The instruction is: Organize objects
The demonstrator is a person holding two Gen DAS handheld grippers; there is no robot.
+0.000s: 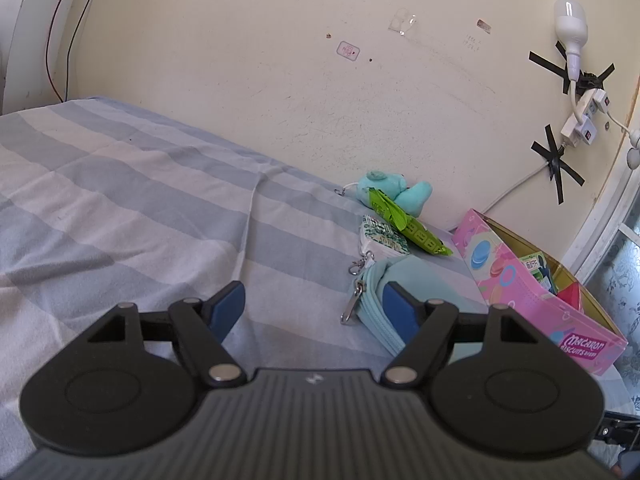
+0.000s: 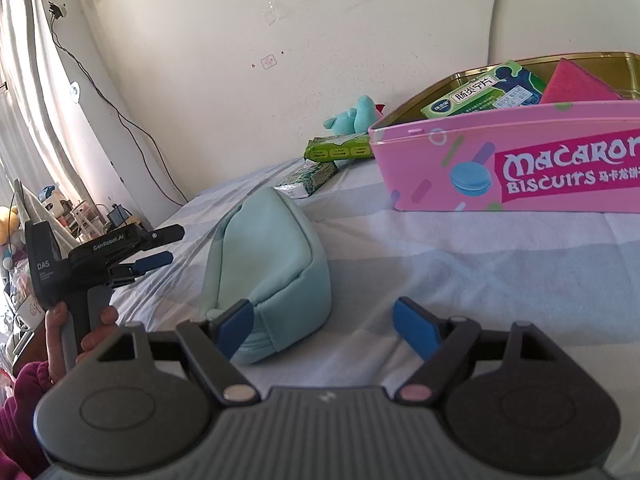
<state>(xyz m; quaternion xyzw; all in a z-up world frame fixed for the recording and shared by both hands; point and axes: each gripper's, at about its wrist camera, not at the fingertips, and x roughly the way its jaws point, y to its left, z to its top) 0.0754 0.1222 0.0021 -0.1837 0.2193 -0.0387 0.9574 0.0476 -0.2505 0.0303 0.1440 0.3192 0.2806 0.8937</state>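
The jaws of the right gripper are seen wide apart and empty, the soft mint-green fabric zip pouch beside their left pad on the striped blue bed sheet. The left gripper is open, empty. The pouch is judged light and yielding; it should be taken across its narrow padded ridge. The pink macaron biscuit tin stands near.
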